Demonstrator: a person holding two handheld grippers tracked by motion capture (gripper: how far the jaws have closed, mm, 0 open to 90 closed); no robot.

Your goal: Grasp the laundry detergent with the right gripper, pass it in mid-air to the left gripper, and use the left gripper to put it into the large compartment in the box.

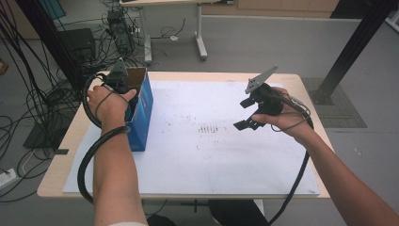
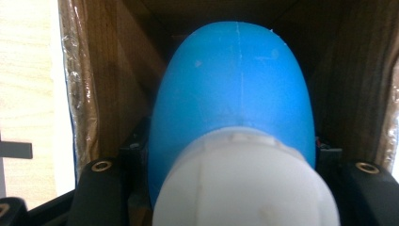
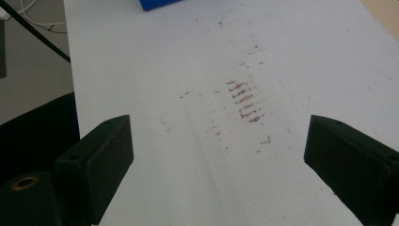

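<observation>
Smooth blue plastic bottle (image 2: 233, 89) with ribbed white cap (image 2: 244, 183) inside brown cardboard box (image 2: 122, 70); matt white sheet (image 3: 197, 70), scuffed, on wooden counter (image 1: 66, 141).

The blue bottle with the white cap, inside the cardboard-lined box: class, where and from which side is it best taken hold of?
Grip the blue bottle low on its rounded shoulder, just behind the white cap, coming in through the box's open top. The cap end faces the opening and the brown walls stand near both sides, so probably only that end is reachable. The left tool is already there, one jaw on each flank.
</observation>
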